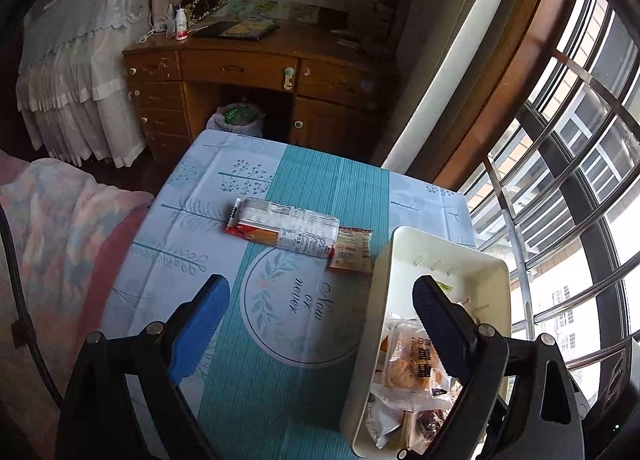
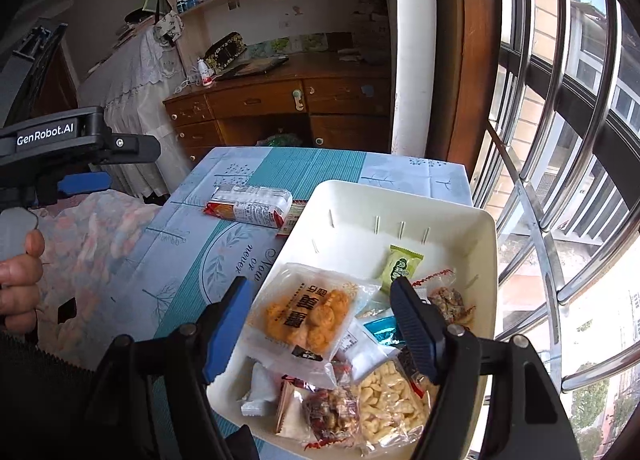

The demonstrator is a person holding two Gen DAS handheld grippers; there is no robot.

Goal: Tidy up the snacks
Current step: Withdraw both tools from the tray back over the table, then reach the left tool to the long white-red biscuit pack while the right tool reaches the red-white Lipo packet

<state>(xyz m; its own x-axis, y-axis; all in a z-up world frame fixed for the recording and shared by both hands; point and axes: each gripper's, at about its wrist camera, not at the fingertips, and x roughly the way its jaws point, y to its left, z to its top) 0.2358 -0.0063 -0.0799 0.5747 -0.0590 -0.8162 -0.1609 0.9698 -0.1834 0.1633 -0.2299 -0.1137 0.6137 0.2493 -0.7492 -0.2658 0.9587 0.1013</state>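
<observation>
Long cracker pack (image 1: 282,228) lying flat on tabletop (image 1: 256,380), long axis running left to right, red end at left

Small red packet (image 1: 352,251) touching its right end, just beside white bin (image 1: 404,244). Left hand-held gripper (image 1: 320,304) angled down over the tabletop, spread, empty. Right hand-held gripper (image 2: 322,300) tilted down above the bin (image 2: 352,199), parted over orange snack bag (image 2: 308,312), not pinching it. Lower packets partly hidden, hard to make out

Open cloth (image 1: 248,360) left of tray (image 1: 404,244); two packets (image 1: 288,227) probably block beyond.
</observation>
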